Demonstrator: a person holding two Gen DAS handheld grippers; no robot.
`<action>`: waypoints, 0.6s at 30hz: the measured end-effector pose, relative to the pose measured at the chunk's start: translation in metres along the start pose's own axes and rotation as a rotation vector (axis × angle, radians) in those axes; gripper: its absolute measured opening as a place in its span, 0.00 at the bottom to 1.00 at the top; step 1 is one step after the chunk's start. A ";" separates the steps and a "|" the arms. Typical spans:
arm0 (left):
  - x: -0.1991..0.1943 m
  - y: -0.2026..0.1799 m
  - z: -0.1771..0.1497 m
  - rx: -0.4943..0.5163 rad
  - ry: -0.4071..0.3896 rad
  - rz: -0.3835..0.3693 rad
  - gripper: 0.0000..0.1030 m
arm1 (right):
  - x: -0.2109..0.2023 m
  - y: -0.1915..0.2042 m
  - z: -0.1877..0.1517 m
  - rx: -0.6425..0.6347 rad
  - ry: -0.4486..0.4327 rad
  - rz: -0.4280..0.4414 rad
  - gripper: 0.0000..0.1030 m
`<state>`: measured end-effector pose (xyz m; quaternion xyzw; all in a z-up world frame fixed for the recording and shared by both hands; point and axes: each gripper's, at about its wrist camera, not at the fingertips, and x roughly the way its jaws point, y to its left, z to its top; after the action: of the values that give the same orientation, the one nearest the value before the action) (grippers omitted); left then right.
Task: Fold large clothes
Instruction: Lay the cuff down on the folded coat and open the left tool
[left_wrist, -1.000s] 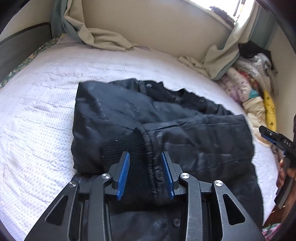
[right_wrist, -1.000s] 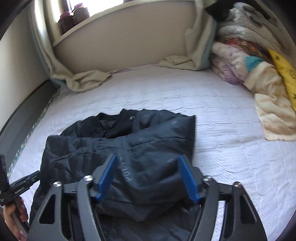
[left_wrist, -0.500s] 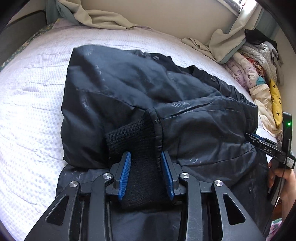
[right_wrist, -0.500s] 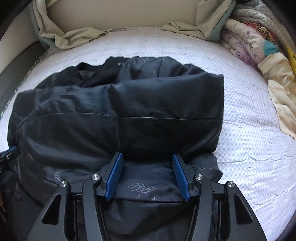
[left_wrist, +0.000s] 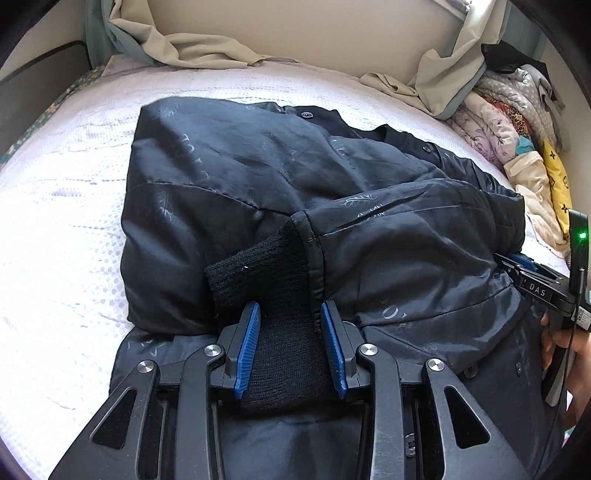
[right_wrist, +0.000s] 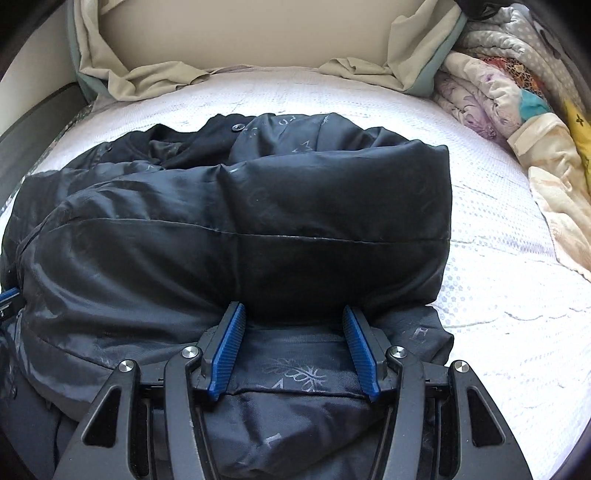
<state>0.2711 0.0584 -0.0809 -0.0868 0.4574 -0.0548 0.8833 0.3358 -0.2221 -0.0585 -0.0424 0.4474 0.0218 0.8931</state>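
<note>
A large black jacket (left_wrist: 258, 177) lies folded over on the white bed (left_wrist: 66, 221). My left gripper (left_wrist: 290, 310) is shut on its black knit cuff (left_wrist: 266, 266), which fills the gap between the blue pads. In the right wrist view the jacket (right_wrist: 258, 206) forms a thick folded roll. My right gripper (right_wrist: 293, 310) is shut on a bunch of the jacket's patterned fabric at the near edge of that roll. The right gripper (left_wrist: 532, 280) also shows at the right edge of the left wrist view, held by a hand (left_wrist: 569, 350).
Piled blankets and quilts (right_wrist: 517, 92) line the right side of the bed (right_wrist: 498, 288). A beige curtain (left_wrist: 177, 48) drapes onto the far edge by the wall. A dark bed frame (left_wrist: 37, 74) runs along the left.
Both grippers have come down toward the bed with the jacket still in them. The folded-over part now rests on the rest of the jacket and looms larger in both views.
</note>
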 end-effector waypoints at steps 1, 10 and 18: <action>-0.001 -0.004 0.001 0.003 0.001 0.013 0.38 | -0.003 -0.001 0.000 0.006 0.002 0.002 0.52; -0.010 -0.006 0.007 -0.016 0.006 0.150 0.98 | -0.052 0.002 0.016 0.016 -0.031 0.027 0.71; -0.024 -0.004 0.006 -0.023 0.011 0.150 0.99 | -0.098 0.003 0.000 0.003 -0.047 0.058 0.73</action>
<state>0.2622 0.0596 -0.0582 -0.0620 0.4683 0.0165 0.8813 0.2769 -0.2194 0.0199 -0.0278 0.4275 0.0479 0.9023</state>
